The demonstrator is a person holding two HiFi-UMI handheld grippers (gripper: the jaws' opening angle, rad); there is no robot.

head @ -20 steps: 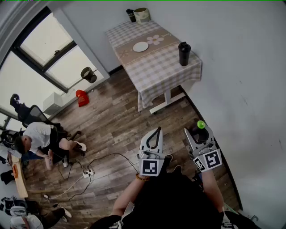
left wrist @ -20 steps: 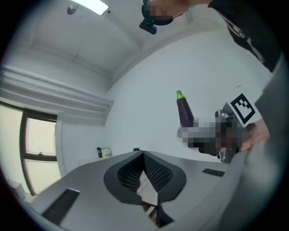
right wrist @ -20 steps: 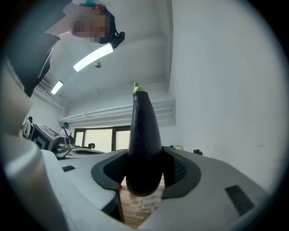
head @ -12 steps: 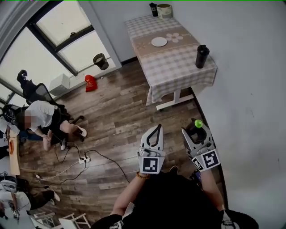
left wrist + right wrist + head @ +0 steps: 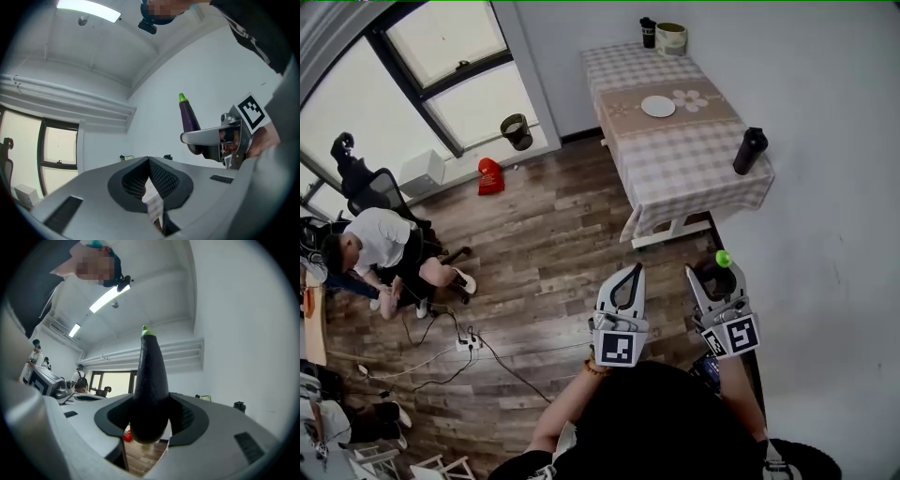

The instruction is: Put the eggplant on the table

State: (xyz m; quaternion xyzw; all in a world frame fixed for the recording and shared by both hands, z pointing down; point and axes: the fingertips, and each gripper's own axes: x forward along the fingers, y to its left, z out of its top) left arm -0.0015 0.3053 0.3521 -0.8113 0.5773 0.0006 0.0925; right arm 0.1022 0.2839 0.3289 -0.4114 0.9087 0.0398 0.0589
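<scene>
My right gripper is shut on a dark purple eggplant whose green stem tip points forward past the jaws; the left gripper view shows the same eggplant standing up from the right gripper. The left gripper is held beside it, shut, with nothing between its tips. Both are held over the wooden floor, short of the table with the checked cloth, which stands ahead against the white wall.
On the table sit a white plate, a black bottle at the near right corner, and a dark cup with a tin at the far end. A seated person, cables and a red item are to the left.
The head view has swung: the table now lies further right and nearer the grippers. Both grippers keep their pose, the eggplant still held in the right one.
</scene>
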